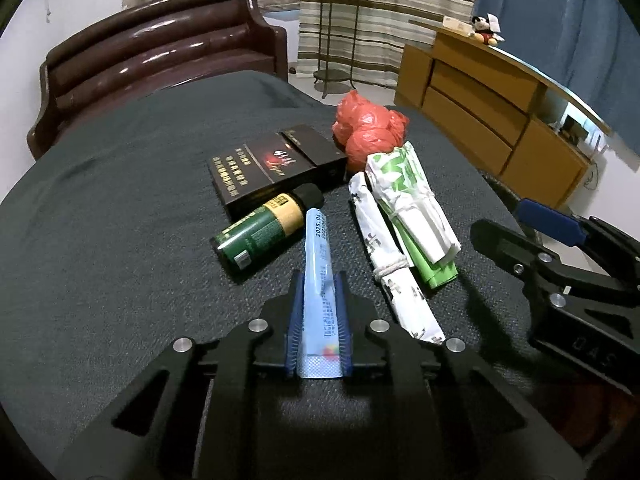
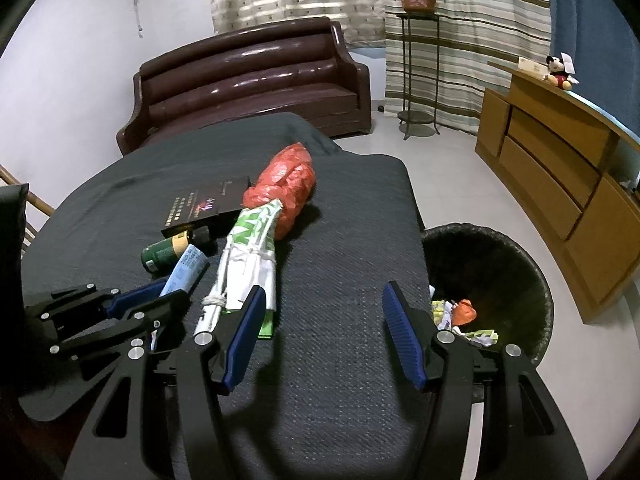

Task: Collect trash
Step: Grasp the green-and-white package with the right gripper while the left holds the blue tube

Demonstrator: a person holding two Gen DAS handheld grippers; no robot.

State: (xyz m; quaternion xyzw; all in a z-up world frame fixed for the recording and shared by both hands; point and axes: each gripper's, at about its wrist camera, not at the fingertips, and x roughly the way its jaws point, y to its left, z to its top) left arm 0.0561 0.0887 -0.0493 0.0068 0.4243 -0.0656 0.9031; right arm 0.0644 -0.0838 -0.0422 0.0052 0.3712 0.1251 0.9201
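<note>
My left gripper point(image 1: 319, 280) is shut on a light blue tube point(image 1: 319, 276) lying on the dark table cloth point(image 1: 120, 240); the tube also shows in the right wrist view point(image 2: 185, 269). Beside it lie a green bottle point(image 1: 260, 228), a black box point(image 1: 276, 164), a red plastic bag point(image 1: 366, 130) and rolled white-and-green bags point(image 1: 408, 200). My right gripper point(image 2: 322, 300) is open and empty, low over the table's right part, next to the rolled bags point(image 2: 252, 256). A dark trash bin point(image 2: 488, 280) with some trash stands on the floor right of the table.
A brown leather sofa point(image 2: 248, 84) stands behind the table. A wooden cabinet point(image 2: 560, 168) with a plush toy on top point(image 2: 560, 68) lines the right wall. A metal plant stand point(image 2: 418, 76) stands by the curtains. The right gripper shows at the right of the left wrist view point(image 1: 532, 236).
</note>
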